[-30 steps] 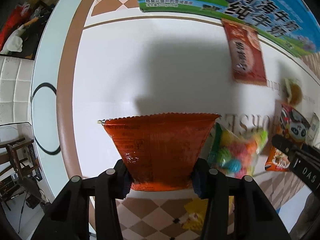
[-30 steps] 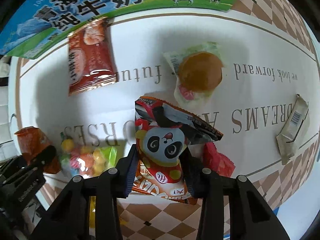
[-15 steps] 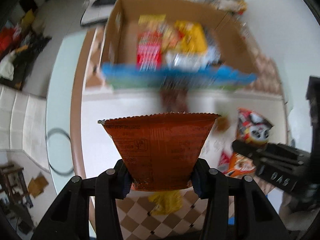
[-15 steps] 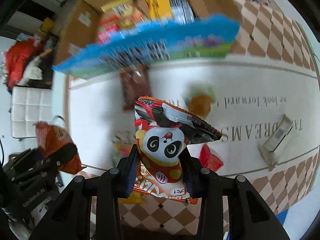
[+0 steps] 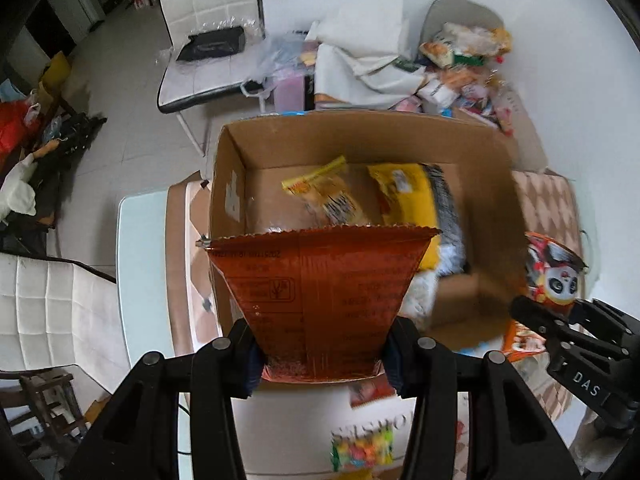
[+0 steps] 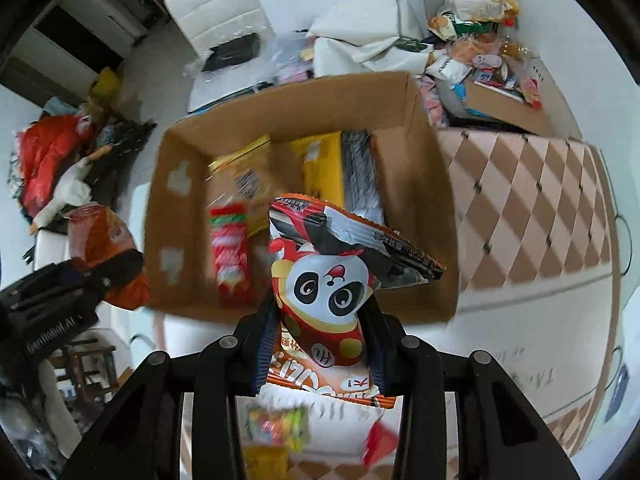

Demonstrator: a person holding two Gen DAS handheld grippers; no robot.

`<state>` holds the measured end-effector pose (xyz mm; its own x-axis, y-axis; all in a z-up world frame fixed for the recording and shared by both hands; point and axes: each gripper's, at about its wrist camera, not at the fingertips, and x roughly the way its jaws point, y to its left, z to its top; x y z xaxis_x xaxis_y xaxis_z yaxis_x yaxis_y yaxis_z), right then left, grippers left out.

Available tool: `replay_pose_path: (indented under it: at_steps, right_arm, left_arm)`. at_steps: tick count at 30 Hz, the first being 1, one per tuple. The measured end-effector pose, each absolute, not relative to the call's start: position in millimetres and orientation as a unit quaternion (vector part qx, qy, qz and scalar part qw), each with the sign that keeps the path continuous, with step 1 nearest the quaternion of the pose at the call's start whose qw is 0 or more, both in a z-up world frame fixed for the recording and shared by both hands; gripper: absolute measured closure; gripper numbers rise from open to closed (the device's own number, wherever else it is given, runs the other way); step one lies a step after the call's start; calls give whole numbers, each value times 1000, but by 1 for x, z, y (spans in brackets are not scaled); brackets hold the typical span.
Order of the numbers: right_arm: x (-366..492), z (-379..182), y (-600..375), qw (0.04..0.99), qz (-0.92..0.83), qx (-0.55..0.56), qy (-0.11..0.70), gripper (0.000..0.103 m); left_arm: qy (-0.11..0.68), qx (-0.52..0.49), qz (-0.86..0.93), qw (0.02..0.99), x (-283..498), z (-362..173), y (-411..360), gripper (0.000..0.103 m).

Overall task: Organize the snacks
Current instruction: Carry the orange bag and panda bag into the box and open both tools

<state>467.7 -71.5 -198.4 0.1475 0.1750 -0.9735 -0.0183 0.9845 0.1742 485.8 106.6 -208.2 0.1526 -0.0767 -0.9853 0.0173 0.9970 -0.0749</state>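
Observation:
My left gripper (image 5: 322, 356) is shut on an orange-red snack bag (image 5: 320, 300) and holds it up over the near edge of an open cardboard box (image 5: 230, 184). My right gripper (image 6: 320, 356) is shut on a panda snack bag (image 6: 324, 288), also raised before the box (image 6: 432, 184). Yellow, red and striped packets lie in the box. The right gripper with the panda bag shows at the right of the left wrist view (image 5: 556, 280). The left gripper with its orange bag shows at the left of the right wrist view (image 6: 100, 240).
A colourful candy bag (image 5: 362, 450) and a small red packet (image 6: 380, 442) lie on the white tabletop below. White chairs (image 5: 208, 20) and a heap of snacks (image 6: 480, 40) stand beyond the box. A checkered cloth edge (image 6: 520, 200) lies to the right.
Both grippers have lifted their bags from the tabletop and moved up toward the box, so I now look down into its open top. Both stay shut on their bags.

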Motion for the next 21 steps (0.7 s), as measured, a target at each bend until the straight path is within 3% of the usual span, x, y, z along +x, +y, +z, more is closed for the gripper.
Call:
replay_pose_path:
  at_steps: [10, 21]
  right_arm:
    - [516, -272, -81, 718, 30, 28, 695, 61]
    - [528, -302, -80, 699, 27, 21, 714, 61]
  left_arm:
    - [706, 3, 0, 709, 553, -276, 125, 58]
    - [735, 13, 15, 677, 578, -315, 132, 57]
